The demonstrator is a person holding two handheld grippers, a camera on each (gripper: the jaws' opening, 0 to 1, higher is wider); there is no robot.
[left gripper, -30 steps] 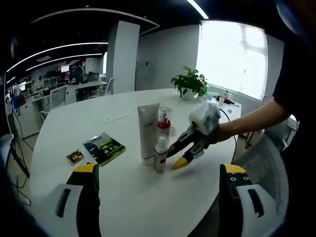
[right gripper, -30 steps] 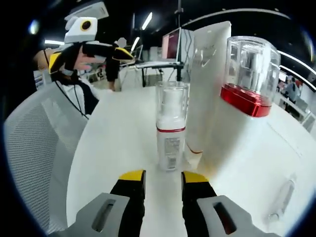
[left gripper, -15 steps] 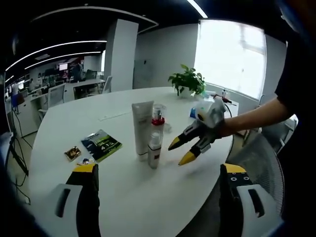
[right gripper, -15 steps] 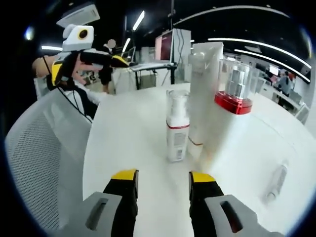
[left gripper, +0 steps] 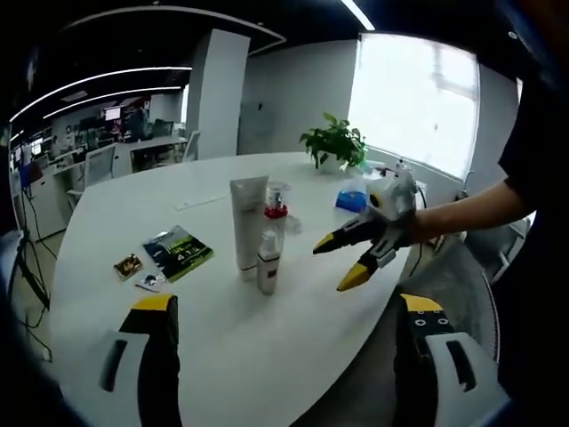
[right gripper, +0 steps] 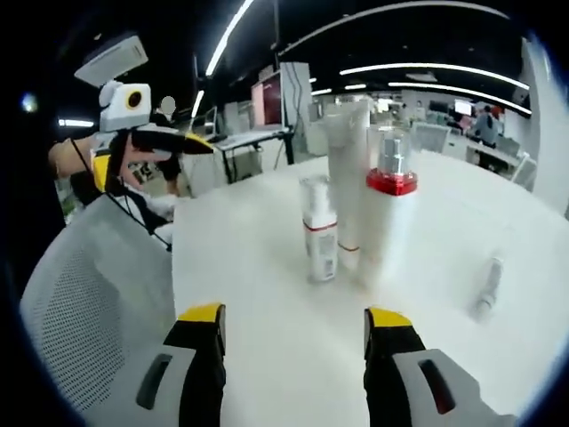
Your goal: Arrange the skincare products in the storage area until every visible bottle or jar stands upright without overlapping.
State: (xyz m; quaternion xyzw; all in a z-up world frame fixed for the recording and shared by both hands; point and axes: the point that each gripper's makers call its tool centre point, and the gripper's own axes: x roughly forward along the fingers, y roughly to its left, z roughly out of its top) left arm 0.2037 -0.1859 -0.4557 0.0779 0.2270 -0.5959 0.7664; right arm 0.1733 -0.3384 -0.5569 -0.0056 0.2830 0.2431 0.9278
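In the left gripper view, three skincare products are seen standing upright in a tight group near the middle of a white round table (left gripper: 107,222): a tall white tube (left gripper: 248,224), a bottle with a red collar and clear cap (left gripper: 276,207) just behind it, and a small white pump bottle (left gripper: 268,263) in front. They are set well ahead of the left gripper (left gripper: 284,307), whose yellow-tipped jaws are spread wide with nothing between them. To the left of the group, a dark green packet (left gripper: 180,252), a small brown sachet (left gripper: 128,265) and a small white sachet (left gripper: 149,281) are laid flat on the table. To the right of the products, the right gripper (left gripper: 348,260) is held by a hand (left gripper: 416,229) above the table edge — jaws parted, empty, apart from the bottles. Farther back, a potted plant (left gripper: 335,146) and a blue item (left gripper: 352,199) are placed before a bright window (left gripper: 413,102).

In the right gripper view, the left gripper (right gripper: 191,147) is seen raised at the upper left, beside a white mesh chair (right gripper: 89,311). The small white pump bottle (right gripper: 319,229), the tall white tube (right gripper: 347,178) and the red-collared bottle (right gripper: 388,222) are grouped upright ahead of the right gripper (right gripper: 292,322) and clear of its released jaws. A small clear tube (right gripper: 488,286) is laid flat at the right — apart from the group. Office desks and ceiling strip lights are visible beyond.
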